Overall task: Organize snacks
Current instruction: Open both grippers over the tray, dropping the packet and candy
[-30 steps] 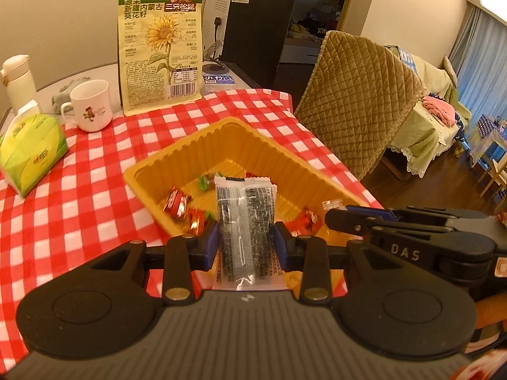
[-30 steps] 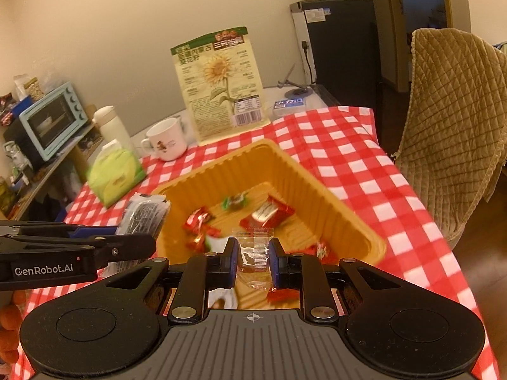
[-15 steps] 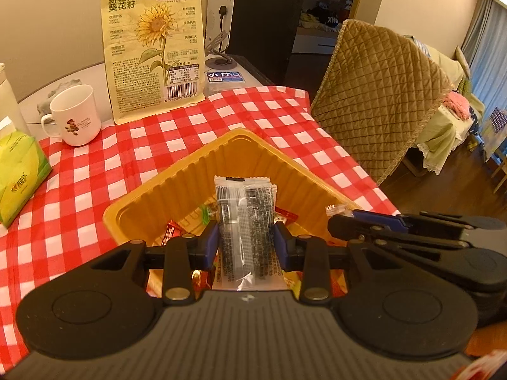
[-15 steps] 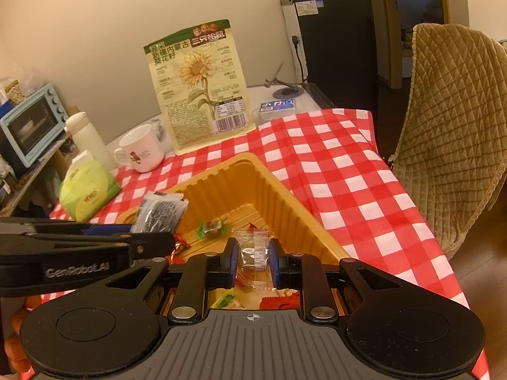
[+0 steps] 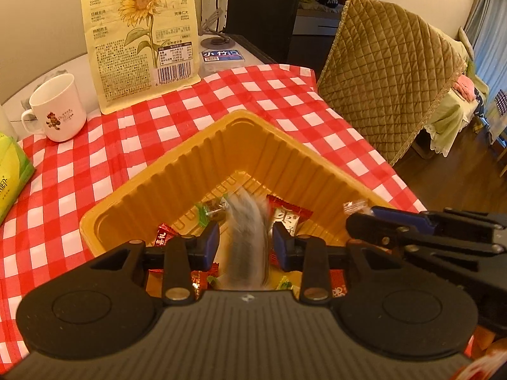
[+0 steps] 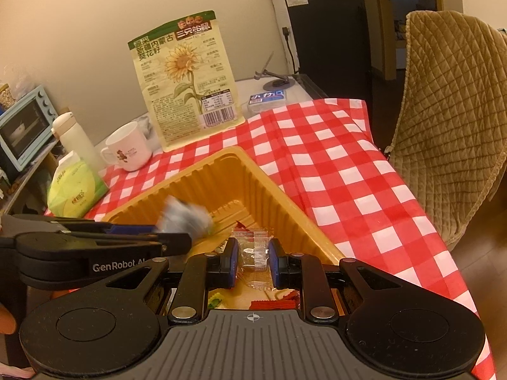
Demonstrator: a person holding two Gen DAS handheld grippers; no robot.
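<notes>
Packet (image 5: pixel 247 240) now blurred, lengthwise between fingers (image 5: pixel 211 243)

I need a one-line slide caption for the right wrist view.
Right gripper holds a clear-wrapped snack over the yellow tray.

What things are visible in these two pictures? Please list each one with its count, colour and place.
tablecloth: 1, red-white check, over the table
tray: 1, orange-yellow, on the cloth
wrapped sweets: several, mostly red, in the tray
seed bag: 1, pale yellow, upright at the wall
mug: 1, white, left of the bag
small box: 1, blue-white, right of the bag
tissue pack: 1, green-yellow, cloth's left edge
flask: 1, white, behind the tissues
toaster oven: 1, light blue, far left
chair cover: 1, brown quilted, right
grey packet: 1, blurred, between the left jaws; grip unclear
clear packet: 1, gripped by the right claw
left claw: 1, black, over the tray
right claw: 1, black, shut, over the tray
</notes>
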